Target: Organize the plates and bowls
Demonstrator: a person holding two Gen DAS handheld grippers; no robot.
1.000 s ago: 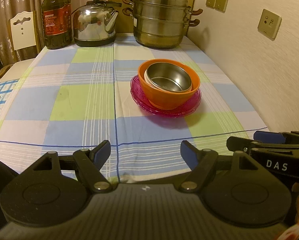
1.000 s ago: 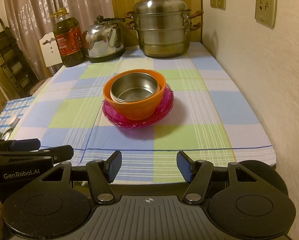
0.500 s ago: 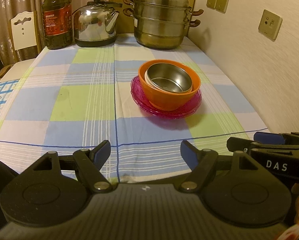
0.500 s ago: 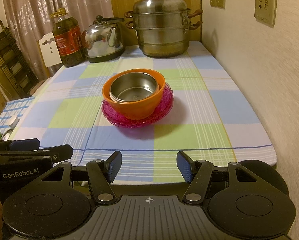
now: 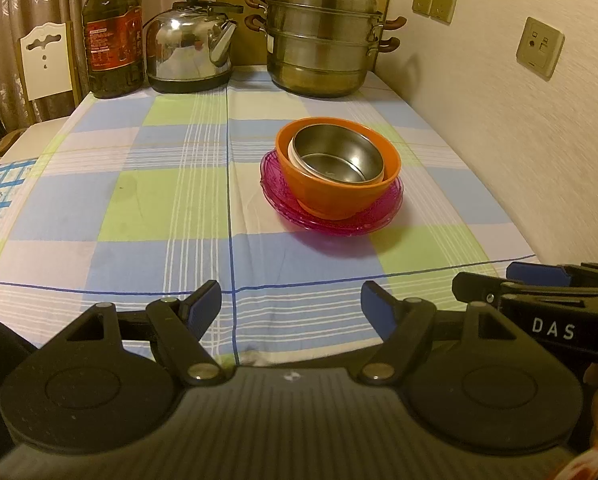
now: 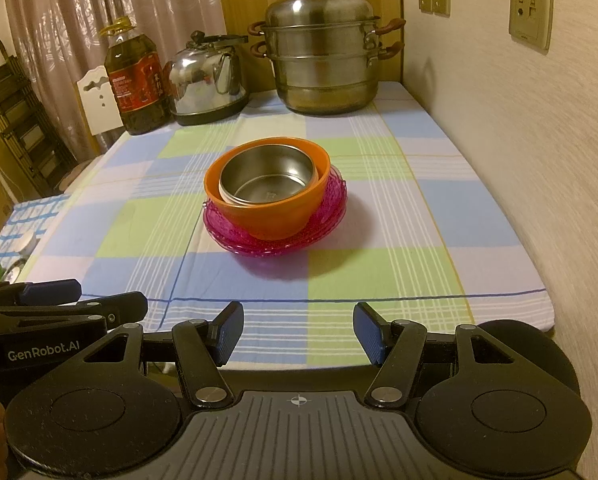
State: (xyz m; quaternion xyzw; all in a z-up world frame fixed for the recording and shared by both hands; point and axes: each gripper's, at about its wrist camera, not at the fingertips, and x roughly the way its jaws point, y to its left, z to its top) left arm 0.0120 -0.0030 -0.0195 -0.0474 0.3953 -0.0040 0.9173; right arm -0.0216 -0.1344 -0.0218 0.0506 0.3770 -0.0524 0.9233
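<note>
A steel bowl [image 5: 337, 156] sits inside an orange bowl [image 5: 331, 196], which stands on a pink plate [image 5: 287, 200] in the middle of the checked tablecloth [image 5: 147, 200]. The same stack shows in the right wrist view: steel bowl [image 6: 267, 178], orange bowl [image 6: 271, 216], pink plate [image 6: 331, 216]. My left gripper [image 5: 291, 308] is open and empty at the table's near edge. My right gripper [image 6: 298, 334] is open and empty beside it, also back from the stack. Each gripper shows at the edge of the other's view, the right one [image 5: 539, 284] and the left one [image 6: 59, 300].
A steamer pot [image 5: 323, 36], a kettle [image 5: 189, 56] and an oil bottle [image 5: 113, 36] stand along the table's far end. The wall [image 5: 519, 140] runs along the right side. A chair back [image 5: 45, 64] is at the far left.
</note>
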